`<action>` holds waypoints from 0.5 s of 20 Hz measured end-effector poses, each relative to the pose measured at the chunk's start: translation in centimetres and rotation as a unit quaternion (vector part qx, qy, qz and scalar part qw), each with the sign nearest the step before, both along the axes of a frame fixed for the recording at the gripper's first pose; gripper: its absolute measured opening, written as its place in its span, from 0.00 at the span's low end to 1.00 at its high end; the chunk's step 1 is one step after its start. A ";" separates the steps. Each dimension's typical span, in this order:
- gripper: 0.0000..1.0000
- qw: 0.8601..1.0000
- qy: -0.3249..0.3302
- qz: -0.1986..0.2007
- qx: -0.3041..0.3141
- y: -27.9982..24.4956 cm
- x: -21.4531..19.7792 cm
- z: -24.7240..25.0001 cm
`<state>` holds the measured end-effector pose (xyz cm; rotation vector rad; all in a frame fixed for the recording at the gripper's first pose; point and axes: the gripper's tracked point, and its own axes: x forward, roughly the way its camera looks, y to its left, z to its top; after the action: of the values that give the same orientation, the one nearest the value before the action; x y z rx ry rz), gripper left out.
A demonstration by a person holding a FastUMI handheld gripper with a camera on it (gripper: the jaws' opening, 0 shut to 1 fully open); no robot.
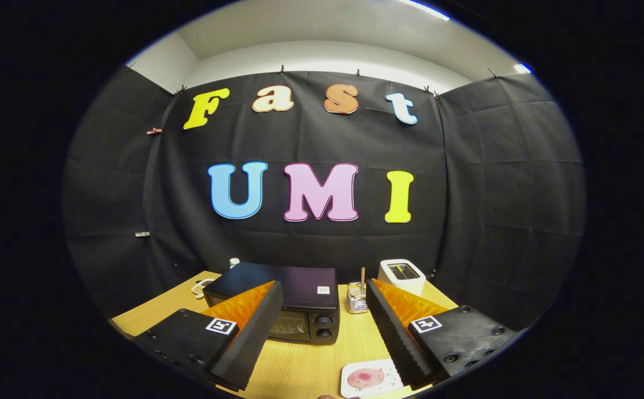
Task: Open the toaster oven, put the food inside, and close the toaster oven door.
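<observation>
Gripper (323, 284): 2 long fingers (250, 327) are reaching forward from 2 flat mounting blocks, and they are standing wide apart, pressing on nothing.
Finger shape: each is tapering like a wedge toward a narrow tip – thick at the block, thin at the far end.
Inner faces: fine ribbing is running along the length of both.
Upper faces: raised ridges are covering the sloped tops.
Left block (180, 332): it is wearing a square white marker (221, 326) with a black pattern.
Right block (466, 332): it is carrying a matching tag (425, 323) – round screws (463, 358) are dotting its edge.
</observation>
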<state>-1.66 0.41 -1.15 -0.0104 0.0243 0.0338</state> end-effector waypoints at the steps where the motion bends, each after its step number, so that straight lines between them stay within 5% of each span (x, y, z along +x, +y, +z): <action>1: 0.98 1.000 0.002 0.002 0.001 0.1 0.0 -0.2; 10: 0.98 0.999 0.033 0.009 0.005 1.5 0.6 -2.8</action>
<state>-1.10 1.88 -3.90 0.0002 0.0907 0.0532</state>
